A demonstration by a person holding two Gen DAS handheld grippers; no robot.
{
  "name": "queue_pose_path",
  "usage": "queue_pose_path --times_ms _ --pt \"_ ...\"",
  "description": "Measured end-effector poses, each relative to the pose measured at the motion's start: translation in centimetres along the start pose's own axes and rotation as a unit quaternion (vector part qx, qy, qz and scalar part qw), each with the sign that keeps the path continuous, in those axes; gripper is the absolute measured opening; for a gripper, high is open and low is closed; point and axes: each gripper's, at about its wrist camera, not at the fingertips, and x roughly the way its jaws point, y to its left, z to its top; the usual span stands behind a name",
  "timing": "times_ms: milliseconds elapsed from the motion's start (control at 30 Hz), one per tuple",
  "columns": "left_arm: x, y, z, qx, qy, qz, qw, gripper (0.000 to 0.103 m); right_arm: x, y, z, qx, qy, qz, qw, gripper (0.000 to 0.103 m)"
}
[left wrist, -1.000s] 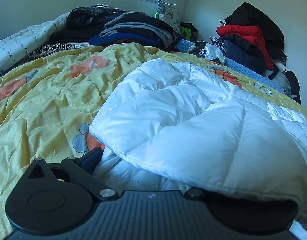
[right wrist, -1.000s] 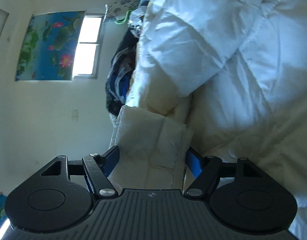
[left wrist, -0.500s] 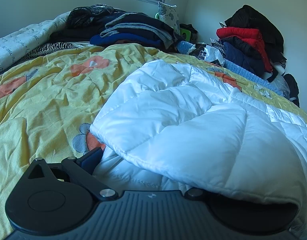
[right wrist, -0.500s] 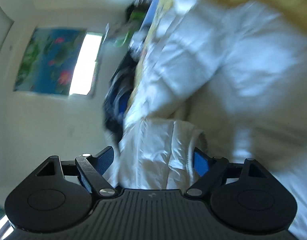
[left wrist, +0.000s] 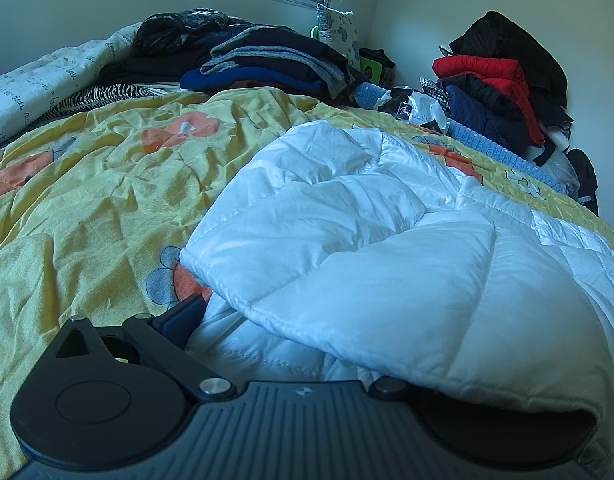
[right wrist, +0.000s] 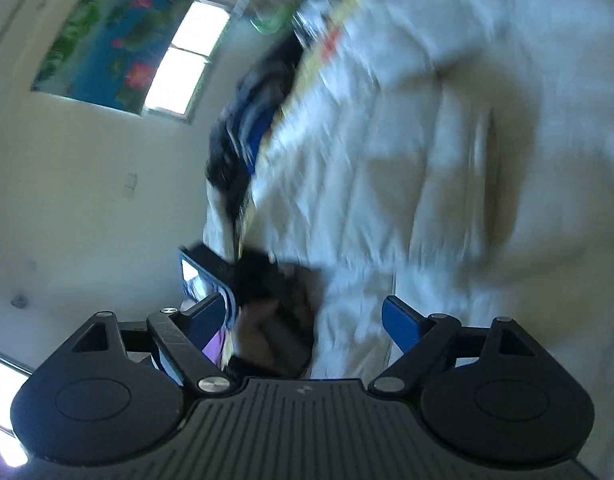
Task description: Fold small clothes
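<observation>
A white quilted puffer garment [left wrist: 367, 240] lies half folded on the yellow flowered bedspread [left wrist: 87, 200]. My left gripper [left wrist: 299, 344] sits low at its near hem. Its left finger [left wrist: 183, 316] stands far out beside the cloth, and a fold of the garment covers the right finger. In the blurred right wrist view the same white garment [right wrist: 447, 140] fills the right side. My right gripper [right wrist: 303, 318] is off the cloth with its jaws opening, and nothing is pressed between its pads. Beyond them I see a dark blurred shape with a hand [right wrist: 267, 328].
Folded dark clothes [left wrist: 267, 60] are stacked at the head of the bed. Red and dark jackets [left wrist: 499, 80] are piled by the right wall, with a blue knit [left wrist: 487, 140] along the bed's edge. A flower picture [right wrist: 107, 40] hangs beside the window.
My right gripper let go of the white fold that was between its jaws, spread wider, rolled and drew back from the garment. The left gripper and the garment in its view stayed still.
</observation>
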Motion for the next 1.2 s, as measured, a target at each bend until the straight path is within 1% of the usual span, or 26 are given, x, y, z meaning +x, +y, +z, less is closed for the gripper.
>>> queue_pose_path --times_ms 33,67,100,133,200,233,267,300,333,400,467,500,533,633,700,733,800,833,867,900,967,1033,1067,1100,1133,1200 --pt "0.0 0.0 0.0 0.0 0.0 0.0 1.0 0.103 0.7 -0.4 0.2 0.01 0.001 0.0 1.0 0.082" --pt "0.0 0.0 0.0 0.0 0.0 0.0 1.0 0.103 0.9 -0.8 0.4 0.024 -0.016 -0.012 1.0 0.081" --pt "0.0 0.0 0.0 0.0 0.0 0.0 1.0 0.103 0.6 -1.3 0.5 0.042 -0.036 -0.017 0.998 0.081" --pt "0.0 0.0 0.0 -0.001 0.0 0.0 1.0 0.103 -0.1 -2.0 0.7 0.068 -0.063 -0.013 0.996 0.081" --pt "-0.1 0.0 0.0 0.0 0.0 0.001 1.0 0.103 -1.3 -3.1 1.0 0.11 -0.115 -0.005 0.987 0.074" --pt "-0.1 0.0 0.0 0.0 0.0 0.001 1.0 0.103 -2.0 -3.3 1.1 0.115 -0.154 -0.007 0.981 0.065" --pt "-0.1 0.0 0.0 -0.001 -0.001 0.0 1.0 0.103 -2.6 -3.3 1.2 0.107 -0.175 -0.015 0.979 0.049" --pt "-0.1 0.0 0.0 -0.001 -0.001 0.0 1.0 0.103 -2.8 -3.4 1.4 0.094 -0.184 -0.024 0.978 0.035" --pt "-0.1 0.0 0.0 -0.001 -0.001 0.0 1.0 0.103 -2.8 -3.6 1.8 0.091 -0.182 -0.026 0.979 0.016" --pt "-0.1 0.0 0.0 -0.001 0.0 0.001 1.0 0.103 -2.7 -4.8 2.5 0.117 -0.178 -0.016 0.977 0.016" --pt "-0.1 0.0 0.0 -0.001 -0.001 0.0 1.0 0.103 -2.6 -6.0 3.7 0.157 -0.17 -0.007 0.973 0.021" --pt "-0.1 0.0 0.0 -0.001 -0.001 0.001 1.0 0.103 -2.8 -6.4 4.2 0.171 -0.18 -0.007 0.969 0.021" --pt "-0.1 0.0 0.0 -0.001 -0.001 0.001 1.0 0.103 -2.3 -6.1 4.3 0.168 -0.192 -0.011 0.967 0.016" --pt "-0.1 0.0 -0.1 -0.001 -0.001 0.001 1.0 0.103 -2.5 -4.2 6.7 0.101 -0.208 -0.025 0.973 0.012" --pt "-0.1 0.0 -0.1 -0.001 -0.001 0.001 1.0 0.103 -2.9 -1.4 9.4 0.045 -0.216 -0.02 0.975 0.012" --pt "-0.1 -0.1 -0.1 0.0 -0.001 0.002 1.0 0.103 -3.6 0.4 10.7 0.003 -0.222 -0.014 0.975 0.012" --pt "-0.2 -0.1 -0.1 0.0 -0.001 0.002 1.0 0.103 -4.8 3.6 12.4 -0.085 -0.236 -0.017 0.968 0.012" --pt "-0.2 -0.1 -0.2 -0.001 -0.001 0.002 1.0 0.103 -5.7 4.1 13.1 -0.109 -0.241 -0.024 0.964 0.011" --pt "-0.2 -0.1 -0.2 0.0 -0.001 0.003 1.0 0.103 -6.1 3.6 13.9 -0.112 -0.242 -0.037 0.963 0.011" --pt "-0.2 -0.1 -0.2 0.0 -0.001 0.003 1.0 0.103 -6.4 2.4 14.3 -0.103 -0.24 -0.053 0.964 0.011" --pt "-0.2 -0.1 -0.2 0.001 -0.001 0.003 1.0 0.103 -6.1 -1.6 14.7 -0.058 -0.225 -0.104 0.967 0.011" --pt "-0.1 -0.3 -0.2 0.005 0.001 0.003 1.0 0.103 -5.5 -5.6 14.7 -0.022 -0.209 -0.144 0.967 0.011" --pt "-0.1 -0.3 -0.2 0.007 0.002 0.003 1.0 0.103 -5.3 -7.0 14.4 -0.016 -0.209 -0.152 0.966 0.01" --pt "-0.1 -0.3 -0.1 0.008 0.002 0.003 1.0 0.103 -5.3 -7.8 14.1 -0.009 -0.213 -0.148 0.966 0.009" --pt "-0.1 -0.3 -0.1 0.007 0.002 0.003 1.0 0.103 -5.3 -8.1 13.9 -0.006 -0.22 -0.14 0.965 0.009" --pt "-0.1 -0.4 -0.1 0.007 0.002 0.007 0.9999 0.103 -5.2 -8.1 13.7 -0.005 -0.227 -0.123 0.966 0.013"
